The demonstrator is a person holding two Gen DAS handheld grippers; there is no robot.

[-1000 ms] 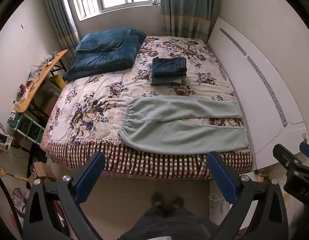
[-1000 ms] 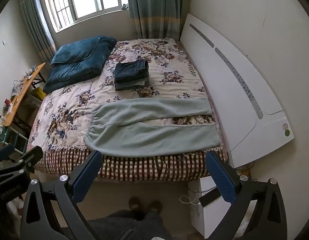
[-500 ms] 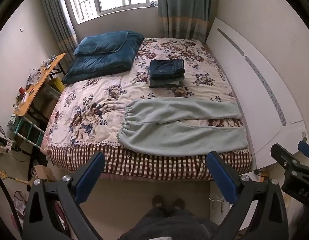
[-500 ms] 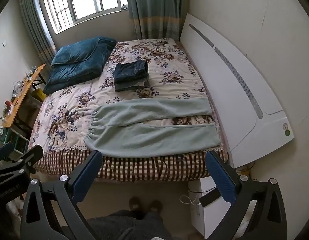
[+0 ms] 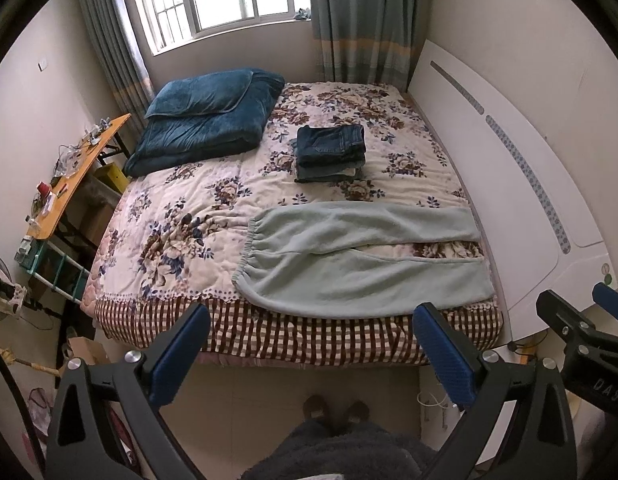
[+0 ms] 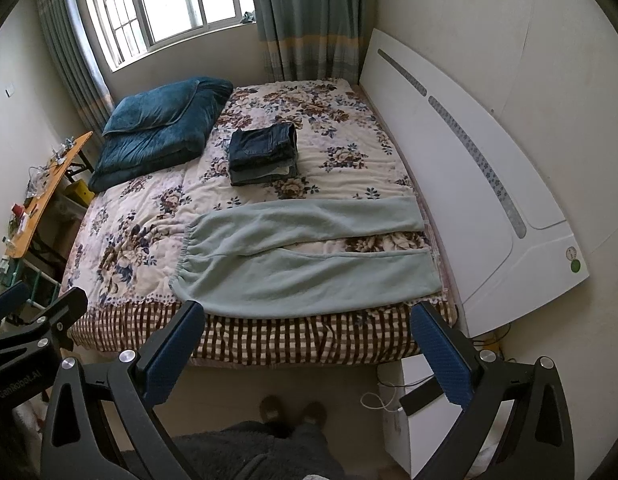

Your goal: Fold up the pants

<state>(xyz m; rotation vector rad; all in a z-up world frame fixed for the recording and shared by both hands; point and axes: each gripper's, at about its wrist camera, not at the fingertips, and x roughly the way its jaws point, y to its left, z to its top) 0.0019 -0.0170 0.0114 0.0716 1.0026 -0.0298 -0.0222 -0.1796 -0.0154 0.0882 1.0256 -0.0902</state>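
- The pale green pants (image 5: 361,258) lie spread flat across the lower middle of the left wrist view, along the near edge of the bed (image 5: 181,240), with the elastic waistband to the left and the two legs running toward the right.
- The legs are parted in a narrow V, and the flowered bedcover shows in the gap between them near the cuffs.
- The near leg's edge hangs slightly over the checked border at the front of the bed.
- The left gripper (image 5: 309,354) is held above the floor at the bottom of its frame, jaws wide apart and holding nothing, well apart from the cloth.
- The right gripper (image 6: 307,352) is likewise held low in its own frame, jaws wide apart and empty, short of the bed edge.
- A stack of folded jeans (image 5: 331,154) sits further up the bed, above the pants in the frame, and a folded blue blanket (image 5: 207,120) fills the upper left.
- The person's feet show on the floor at the bottom centre.
- Judging by this, folding has not yet started; the step in hand is the approach.
- The next move likely calls for bringing both grippers down to one leg, one near the waistband and one near the cuff, and laying it over the other leg.
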